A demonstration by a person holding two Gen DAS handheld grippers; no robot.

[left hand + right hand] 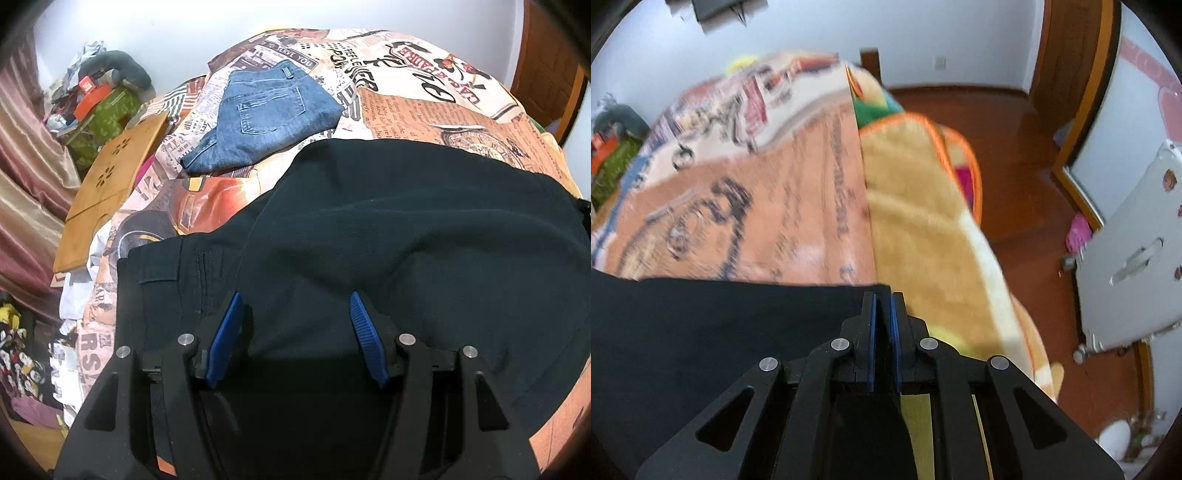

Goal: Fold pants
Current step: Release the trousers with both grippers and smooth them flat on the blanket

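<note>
On bed (424,110), below jeans (266,122): pants (406,229) spread flat | R claw (882,299) clamped on pants' corner at bed edge, prob. to lift for fold | L claw (295,314) half-open over waist end, holding nothing

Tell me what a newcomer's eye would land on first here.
The black pants sprawl across the near half of the bed, with the open left gripper poised over them. Beyond lie folded blue jeans on the loud newspaper-print bedspread. The right gripper is shut on the pants' edge by the bedside.
</note>
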